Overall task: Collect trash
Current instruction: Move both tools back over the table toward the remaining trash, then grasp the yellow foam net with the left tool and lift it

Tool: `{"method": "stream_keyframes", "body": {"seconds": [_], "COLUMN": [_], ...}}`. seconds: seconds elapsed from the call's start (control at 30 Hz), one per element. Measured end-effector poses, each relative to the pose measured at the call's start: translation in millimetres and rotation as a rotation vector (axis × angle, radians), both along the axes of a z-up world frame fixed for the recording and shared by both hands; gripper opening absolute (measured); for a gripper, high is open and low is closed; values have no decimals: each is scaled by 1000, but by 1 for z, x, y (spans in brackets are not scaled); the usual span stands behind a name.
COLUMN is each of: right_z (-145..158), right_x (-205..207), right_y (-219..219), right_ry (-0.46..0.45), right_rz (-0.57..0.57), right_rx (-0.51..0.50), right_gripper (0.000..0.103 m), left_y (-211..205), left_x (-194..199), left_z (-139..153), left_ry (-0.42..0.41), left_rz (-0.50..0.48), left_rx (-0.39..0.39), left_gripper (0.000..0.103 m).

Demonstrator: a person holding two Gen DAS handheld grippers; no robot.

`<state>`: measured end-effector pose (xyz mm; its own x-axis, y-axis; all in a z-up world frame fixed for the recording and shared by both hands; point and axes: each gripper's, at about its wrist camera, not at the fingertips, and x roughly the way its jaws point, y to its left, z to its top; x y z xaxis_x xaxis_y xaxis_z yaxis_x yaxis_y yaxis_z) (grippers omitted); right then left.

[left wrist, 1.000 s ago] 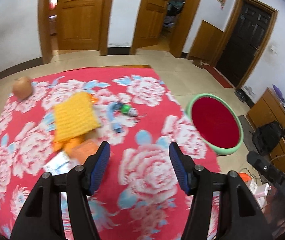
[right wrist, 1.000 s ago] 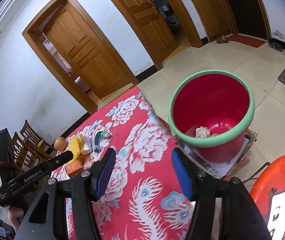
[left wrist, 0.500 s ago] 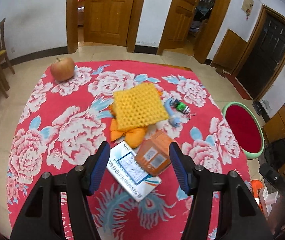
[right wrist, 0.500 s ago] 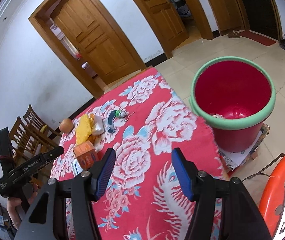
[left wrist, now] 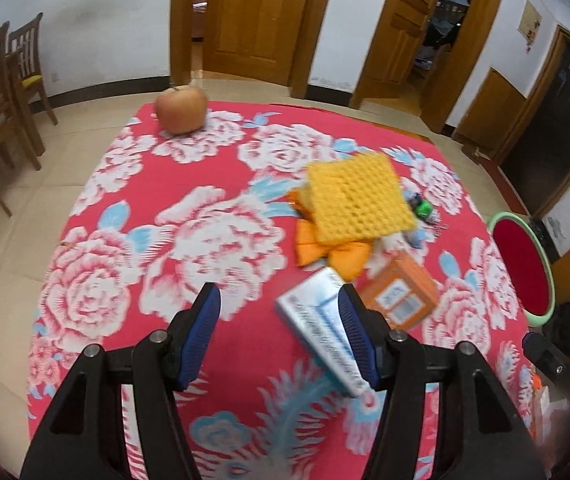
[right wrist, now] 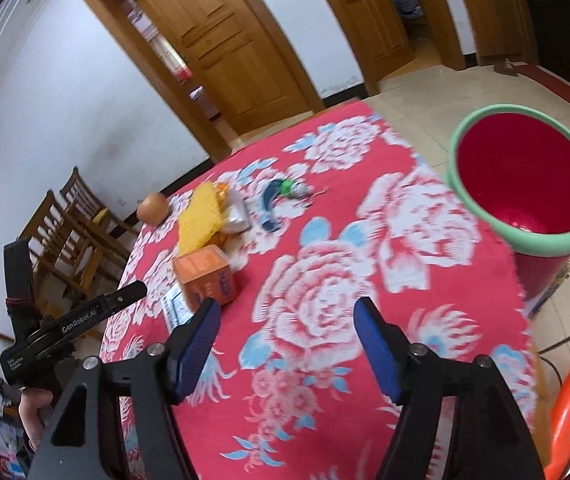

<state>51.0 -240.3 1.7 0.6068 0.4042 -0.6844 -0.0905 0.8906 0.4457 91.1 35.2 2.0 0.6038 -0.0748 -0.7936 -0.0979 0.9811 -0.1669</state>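
Left wrist view: the left gripper (left wrist: 279, 330) hangs released over the floral cloth of the bench (left wrist: 189, 184), nothing between its ribbed blue pads. A second ago it faced the red bin (left wrist: 523, 270); it has since swung left, bringing the litter pile close ahead. A flat white-and-blue carton (left wrist: 313, 320) lies just beyond the right pad, touching an orange box (left wrist: 403, 294). Farther off sit a yellow foam net (left wrist: 359, 198), orange wrappers (left wrist: 325, 248) and a smooth round apple (left wrist: 181, 109).

Right wrist view: the right gripper (right wrist: 287, 338) is empty, its jaws opening over bare cloth. It too has turned from the bin (right wrist: 525, 178), now far right, beside the bench. That suggests a fresh pick-up is beginning. The box (right wrist: 205, 274) stands near left.
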Motion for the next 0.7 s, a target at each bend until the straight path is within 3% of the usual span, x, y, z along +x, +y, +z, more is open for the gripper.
{"method": "stream_keyframes", "body": {"seconds": [0.2, 0.57, 0.7], "right_z": [-5, -18, -24], "right_x": [20, 50, 55], "right_y": [43, 102, 111], "right_ry": [14, 21, 32], "right_rz": [107, 163, 174], "right_rx": [1, -79, -92], "right_gripper": [85, 85, 61], "left_y": [21, 49, 55], "left_x": [3, 11, 14], "left_z": [-7, -22, -22], "left_ry": [13, 41, 37], "left_rz": [37, 72, 76], "left_rx": [1, -1, 6], "left_gripper": [61, 61, 61]}}
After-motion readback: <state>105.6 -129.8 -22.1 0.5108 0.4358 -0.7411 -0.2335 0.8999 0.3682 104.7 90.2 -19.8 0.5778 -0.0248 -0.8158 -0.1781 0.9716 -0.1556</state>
